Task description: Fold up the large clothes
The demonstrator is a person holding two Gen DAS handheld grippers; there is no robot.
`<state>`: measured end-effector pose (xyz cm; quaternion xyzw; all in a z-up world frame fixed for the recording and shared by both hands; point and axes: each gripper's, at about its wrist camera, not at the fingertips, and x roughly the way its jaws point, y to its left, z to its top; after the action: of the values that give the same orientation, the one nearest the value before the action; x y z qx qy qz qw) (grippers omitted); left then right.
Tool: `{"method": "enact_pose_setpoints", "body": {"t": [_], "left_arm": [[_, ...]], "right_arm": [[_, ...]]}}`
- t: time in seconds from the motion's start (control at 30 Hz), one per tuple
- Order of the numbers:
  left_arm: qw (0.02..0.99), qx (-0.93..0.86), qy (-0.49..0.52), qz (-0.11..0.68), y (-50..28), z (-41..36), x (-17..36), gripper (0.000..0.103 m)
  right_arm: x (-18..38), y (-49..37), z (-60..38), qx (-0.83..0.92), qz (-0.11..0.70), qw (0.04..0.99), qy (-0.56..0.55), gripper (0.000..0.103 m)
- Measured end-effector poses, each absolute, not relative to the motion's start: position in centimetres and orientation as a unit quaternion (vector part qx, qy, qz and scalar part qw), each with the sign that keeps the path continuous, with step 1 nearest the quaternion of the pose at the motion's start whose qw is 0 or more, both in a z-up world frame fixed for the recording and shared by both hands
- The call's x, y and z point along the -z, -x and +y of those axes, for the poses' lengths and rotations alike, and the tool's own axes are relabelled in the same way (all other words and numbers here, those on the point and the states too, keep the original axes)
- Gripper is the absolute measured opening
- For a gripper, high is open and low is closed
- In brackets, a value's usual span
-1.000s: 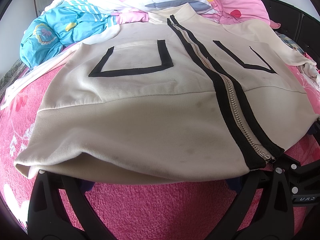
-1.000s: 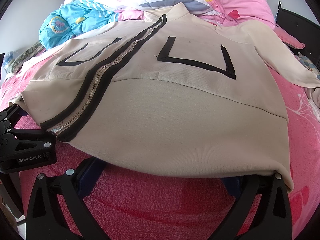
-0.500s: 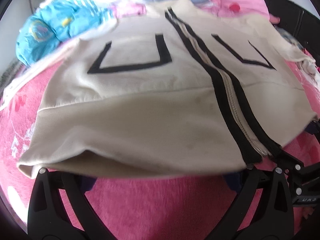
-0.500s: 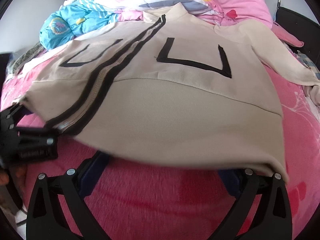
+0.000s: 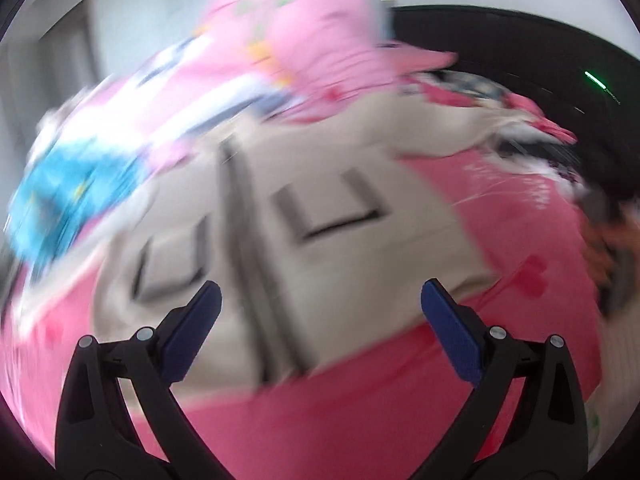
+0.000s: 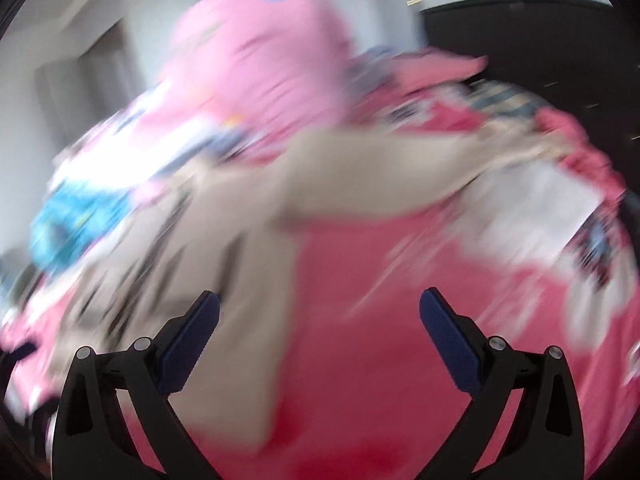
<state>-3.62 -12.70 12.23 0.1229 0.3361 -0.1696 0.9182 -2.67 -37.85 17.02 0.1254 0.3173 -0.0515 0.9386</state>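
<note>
A: Both are hanging wide apart and empty, left hand-held gripper (image 5: 320, 308) and right hand-held gripper (image 6: 319, 312), over the jacket (image 5: 320, 240) lying mid-bed (image 5: 360, 420).

B: Sleeve (image 6: 380, 184) is trailing toward the right edge; I'd be pinching it near the cuff, folding inward.

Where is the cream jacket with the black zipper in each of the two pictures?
Left wrist view: the cream jacket fills the middle, its zipper running down between the open fingers; blurred.
Right wrist view: the cream jacket lies left of centre, one sleeve stretching right across the top; heavily blurred.
Shared landmark: the blue bundle at the left edge in both views.
</note>
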Motion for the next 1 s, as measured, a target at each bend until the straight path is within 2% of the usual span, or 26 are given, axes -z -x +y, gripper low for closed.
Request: {"method": "enact_pose_setpoints", "body": {"t": [0.13, 0.27, 0.33, 0.43, 0.47, 0.53, 0.6, 0.67, 0.73, 0.77, 0.8, 1.0], "left_arm": [[0.912, 0.244, -0.149, 0.293, -0.5, -20.5, -13.9, 0.097], [0.906, 0.291, -0.15, 0.27, -5.1, -27.9, -14.5, 0.097], [0.896, 0.324, -0.155, 0.262, -7.8, -31.8, -14.4, 0.097], [0.883, 0.356, -0.175, 0.249, -10.5, -36.7, -13.8, 0.096], [0.877, 0.369, -0.189, 0.242, -11.6, -38.7, -13.3, 0.096], [0.868, 0.386, -0.202, 0.238, -13.3, -41.6, -12.5, 0.096], [0.858, 0.398, -0.198, 0.26, -15.0, -44.5, -11.4, 0.096], [0.846, 0.42, -0.187, 0.271, -16.7, -47.2, -10.2, 0.096], [0.841, 0.427, -0.187, 0.275, -18.0, -49.1, -9.0, 0.085], [0.835, 0.435, -0.188, 0.28, -18.5, -50.3, -8.3, 0.075], [0.832, 0.44, -0.185, 0.281, -18.7, -50.5, -7.9, 0.069], [0.815, 0.472, -0.222, 0.252, -17.5, -54.2, -6.0, 0.069]], "right_arm": [[-19.1, -4.1, -46.9, 0.101, 0.278, 0.931, -0.214, 0.098], [-18.5, -9.0, -54.7, 0.088, 0.258, 0.903, -0.333, 0.091], [-17.8, -10.5, -56.4, 0.104, 0.264, 0.903, -0.322, 0.078], [-16.1, -9.6, -58.3, 0.112, 0.226, 0.918, -0.306, 0.075], [-14.7, -9.9, -60.2, 0.109, 0.237, 0.904, -0.34, 0.075], [-12.6, -10.1, -63.3, 0.066, 0.249, 0.866, -0.428, 0.068], [-10.6, -9.6, -65.3, 0.045, 0.249, 0.839, -0.482, 0.053], [-10.4, -9.3, -65.5, 0.04, 0.242, 0.838, -0.488, 0.052], [-10.9, -9.0, -65.2, 0.051, 0.233, 0.84, -0.488, 0.052], [-11.4, -8.6, -65.2, 0.063, 0.227, 0.845, -0.48, 0.052], [-12.0, -8.2, -65.1, 0.083, 0.221, 0.854, -0.463, 0.052], [-12.3, -7.7, -66.3, 0.08, 0.22, 0.86, -0.454, 0.052]]}}
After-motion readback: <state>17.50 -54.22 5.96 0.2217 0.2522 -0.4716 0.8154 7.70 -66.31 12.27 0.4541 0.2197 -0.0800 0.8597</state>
